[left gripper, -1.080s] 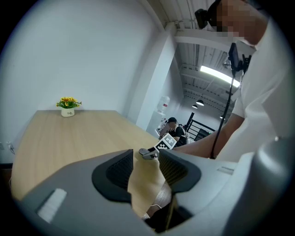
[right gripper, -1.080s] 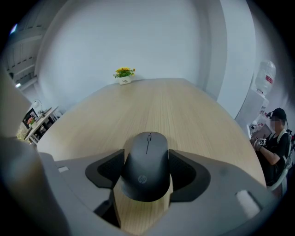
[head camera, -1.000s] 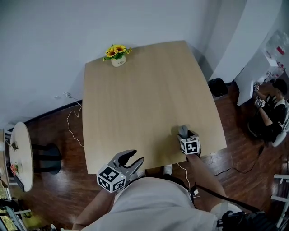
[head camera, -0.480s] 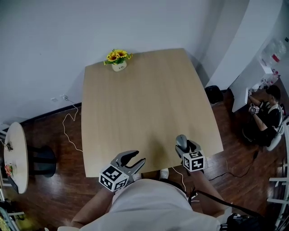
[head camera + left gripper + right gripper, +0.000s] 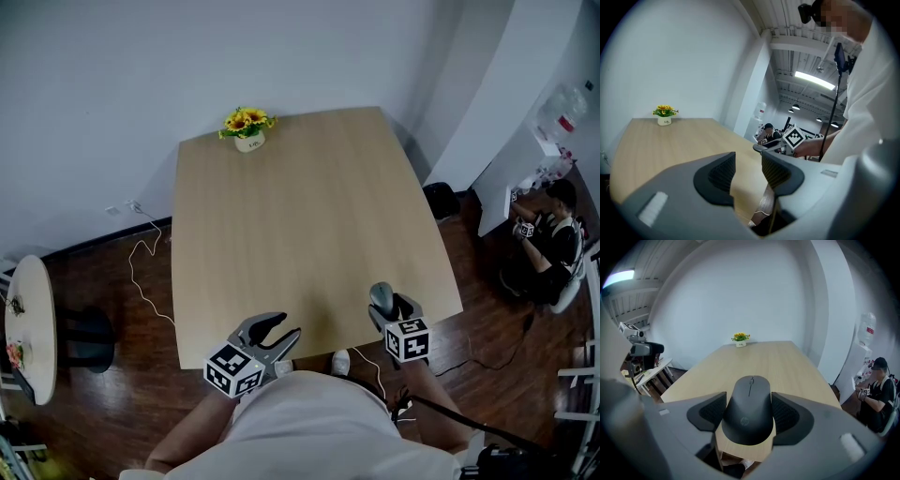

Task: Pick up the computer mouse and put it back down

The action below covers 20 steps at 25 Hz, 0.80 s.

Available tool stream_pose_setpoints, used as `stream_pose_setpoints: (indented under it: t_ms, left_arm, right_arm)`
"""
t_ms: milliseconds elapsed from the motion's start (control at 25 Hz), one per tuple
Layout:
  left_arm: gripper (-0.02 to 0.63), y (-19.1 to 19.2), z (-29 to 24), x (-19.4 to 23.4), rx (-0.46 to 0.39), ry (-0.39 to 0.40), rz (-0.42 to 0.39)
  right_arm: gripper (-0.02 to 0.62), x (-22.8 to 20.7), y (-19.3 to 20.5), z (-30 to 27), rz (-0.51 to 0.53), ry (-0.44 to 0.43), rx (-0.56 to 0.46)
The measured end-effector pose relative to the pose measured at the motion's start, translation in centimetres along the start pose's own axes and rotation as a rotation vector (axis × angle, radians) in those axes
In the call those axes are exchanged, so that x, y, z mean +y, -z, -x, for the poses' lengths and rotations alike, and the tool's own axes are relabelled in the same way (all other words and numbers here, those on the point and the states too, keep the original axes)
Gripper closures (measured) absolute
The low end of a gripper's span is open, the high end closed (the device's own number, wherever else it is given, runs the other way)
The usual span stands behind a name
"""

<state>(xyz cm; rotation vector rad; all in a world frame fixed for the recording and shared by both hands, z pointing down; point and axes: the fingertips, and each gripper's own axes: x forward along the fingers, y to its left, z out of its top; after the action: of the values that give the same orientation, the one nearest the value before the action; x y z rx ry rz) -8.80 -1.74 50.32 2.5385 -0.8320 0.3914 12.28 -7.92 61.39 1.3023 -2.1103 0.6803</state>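
A dark grey computer mouse (image 5: 751,406) sits between the pads of my right gripper (image 5: 749,414), which is shut on its sides. In the head view the mouse (image 5: 380,295) hangs in that gripper (image 5: 385,304) above the near right corner of the light wooden table (image 5: 300,216), clear of its top. My left gripper (image 5: 279,328) hovers at the table's near edge, left of the right one. Its jaws stand apart with nothing between them, as the left gripper view (image 5: 747,171) also shows.
A small pot of yellow flowers (image 5: 247,127) stands at the table's far edge. On the floor are a white cable (image 5: 141,262) at left, a round side table (image 5: 28,328), and a black object (image 5: 439,199) at right. A seated person (image 5: 553,234) is far right.
My right gripper has lifted the mouse off the tabletop and drawn it nearer the table's near edge. The left gripper has stayed where it was.
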Motion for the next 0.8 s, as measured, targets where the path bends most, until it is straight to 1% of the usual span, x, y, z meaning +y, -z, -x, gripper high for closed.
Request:
stream_pose_setpoints:
  t_ms: [280, 480, 640, 800]
  left_arm:
    - [0.462, 0.8, 0.9, -0.2, 0.000, 0.018, 0.004]
    - [0.462, 0.9, 0.6, -0.7, -0.006, 0.031, 0.005]
    - [0.462, 1.0, 0.6, -1.2, -0.013, 0.028, 0.009]
    - [0.462, 1.3, 1.3, -1.2, -0.012, -0.003, 0.017]
  right_arm:
    - [0.295, 2.0, -1.7, 3.6, 0.016, -0.006, -0.040]
    - [0.295, 2.0, -1.9, 5.1, 0.021, 0.001, -0.059]
    - [0.295, 0.7, -1.4, 4.0, 0.023, 0.010, -0.051]
    - [0.295, -1.6, -0.9, 0.0, 0.027, 0.027, -0.023]
